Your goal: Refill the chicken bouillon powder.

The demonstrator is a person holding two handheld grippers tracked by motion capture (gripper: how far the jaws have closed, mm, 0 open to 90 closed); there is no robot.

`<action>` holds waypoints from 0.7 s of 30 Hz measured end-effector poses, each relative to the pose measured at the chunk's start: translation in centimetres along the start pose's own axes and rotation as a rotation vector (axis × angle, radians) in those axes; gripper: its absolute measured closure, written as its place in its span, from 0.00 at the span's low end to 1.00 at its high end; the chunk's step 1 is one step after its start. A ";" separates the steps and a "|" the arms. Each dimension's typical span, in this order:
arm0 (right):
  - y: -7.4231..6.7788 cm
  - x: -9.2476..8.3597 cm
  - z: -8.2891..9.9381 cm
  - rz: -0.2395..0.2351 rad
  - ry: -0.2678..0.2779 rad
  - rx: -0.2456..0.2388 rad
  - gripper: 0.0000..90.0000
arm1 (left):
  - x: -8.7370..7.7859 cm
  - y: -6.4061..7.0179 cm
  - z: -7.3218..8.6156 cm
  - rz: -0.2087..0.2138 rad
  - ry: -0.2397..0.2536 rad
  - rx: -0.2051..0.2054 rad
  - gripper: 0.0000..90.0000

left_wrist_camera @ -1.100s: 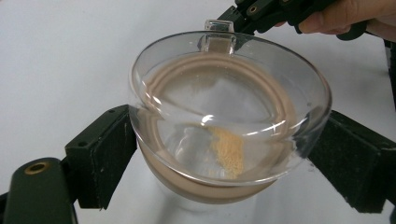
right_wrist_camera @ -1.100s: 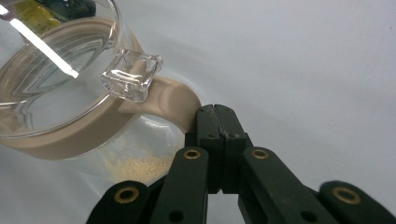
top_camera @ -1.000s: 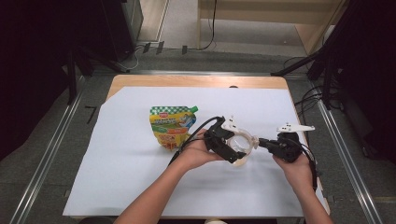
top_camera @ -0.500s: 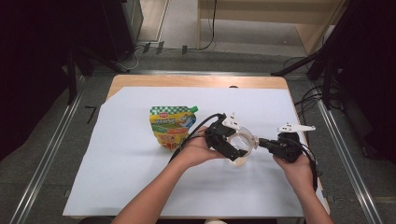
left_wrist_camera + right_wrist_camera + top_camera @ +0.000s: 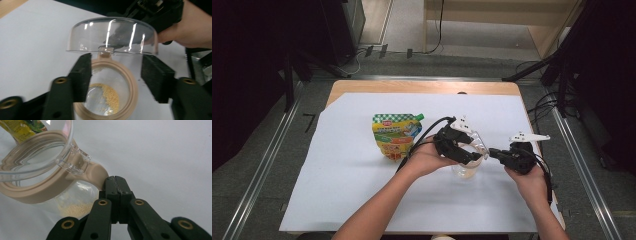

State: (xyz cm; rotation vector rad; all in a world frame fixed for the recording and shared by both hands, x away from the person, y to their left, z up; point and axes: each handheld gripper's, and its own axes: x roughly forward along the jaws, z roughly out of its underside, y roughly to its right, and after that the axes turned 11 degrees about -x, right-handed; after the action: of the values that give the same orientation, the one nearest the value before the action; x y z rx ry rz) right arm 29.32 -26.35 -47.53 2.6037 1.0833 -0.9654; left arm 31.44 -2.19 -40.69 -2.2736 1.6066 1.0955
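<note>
Two grippers are held over a white sheet [image 5: 337, 190] on the table. A clear jar [image 5: 110, 100] with a beige rim and yellow grains at its bottom is straddled by the left gripper [image 5: 113, 75], whose jaws are spread wide on either side of it. The hinged clear lid [image 5: 112, 36] is tipped open. The right gripper [image 5: 115, 181] is pressed closed against the beige rim. A yellow-green pouch [image 5: 396, 135] lies just left of the jar.

Left tool [image 5: 472, 152] shifted slightly over jar [image 5: 466, 170]; lid [image 5: 112, 36] raised open.
</note>
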 end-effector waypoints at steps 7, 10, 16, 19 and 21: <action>0.0 0.0 0.0 0.000 0.001 0.001 1.00 | 0.3 1.0 -0.7 0.054 -0.033 0.022 0.68; 0.0 0.0 0.0 0.001 0.000 0.001 1.00 | 0.5 1.2 -1.0 0.078 -0.049 0.026 0.77; -0.1 -0.1 0.0 0.000 0.001 0.002 1.00 | 0.9 2.1 -1.7 0.099 -0.065 0.059 0.93; -0.1 -0.1 0.0 -0.001 -0.001 0.000 1.00 | 1.2 2.2 -2.0 0.095 -0.067 0.053 0.96; -0.1 -0.1 0.0 -0.001 0.002 0.001 1.00 | 1.3 2.2 -2.4 0.097 -0.074 0.051 0.96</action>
State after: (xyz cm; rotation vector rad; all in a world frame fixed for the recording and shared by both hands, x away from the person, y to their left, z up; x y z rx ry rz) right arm 29.21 -26.37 -47.49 2.6061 1.0846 -0.9643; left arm 30.88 -5.31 -39.22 -2.1180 1.7119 1.1324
